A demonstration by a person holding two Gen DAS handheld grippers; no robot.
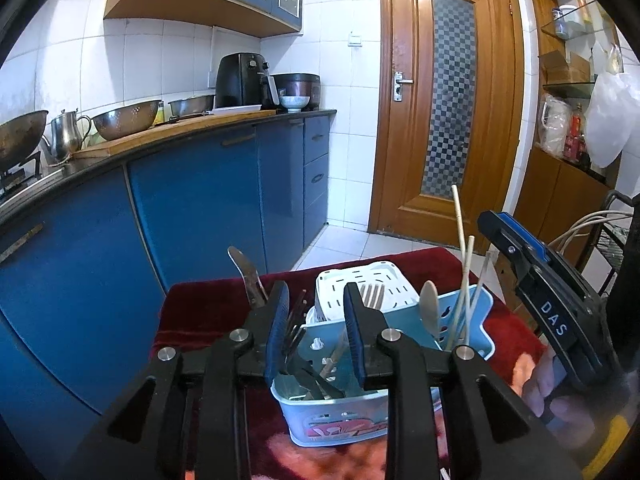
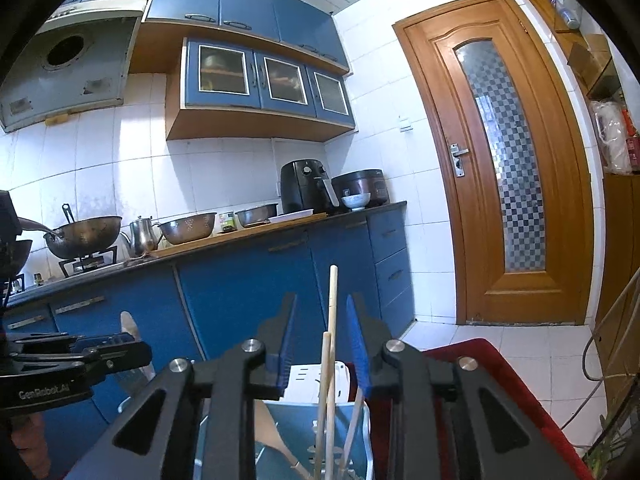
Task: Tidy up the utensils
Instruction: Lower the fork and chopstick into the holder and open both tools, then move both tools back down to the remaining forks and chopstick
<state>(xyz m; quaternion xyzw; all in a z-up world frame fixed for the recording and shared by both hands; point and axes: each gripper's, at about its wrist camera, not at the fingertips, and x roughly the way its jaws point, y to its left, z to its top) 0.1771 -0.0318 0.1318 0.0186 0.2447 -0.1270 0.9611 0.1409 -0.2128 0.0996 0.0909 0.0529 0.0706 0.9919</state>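
Observation:
A light blue utensil basket (image 1: 328,408) stands on a red cloth (image 1: 208,312), with a white basket (image 1: 384,276) just behind it. It holds a fork (image 1: 372,294), a pale spoon (image 1: 430,304), light chopsticks (image 1: 464,280), dark chopsticks (image 1: 296,316) and a knife (image 1: 244,268). My left gripper (image 1: 317,286) hovers over the basket's near compartment, open, the dark chopsticks between its fingers but untouched. My right gripper (image 2: 322,298) is open too. The light chopsticks (image 2: 332,320) stand loose between its pads, above the blue basket (image 2: 288,416). The right gripper (image 1: 504,236) also shows at the right of the left wrist view.
Blue kitchen cabinets (image 1: 192,208) run along the left under a counter with metal bowls (image 1: 124,120) and an air fryer (image 1: 240,80). A wooden door (image 1: 452,100) is straight ahead. A wire rack with cables (image 1: 600,232) stands at the right, beside the table.

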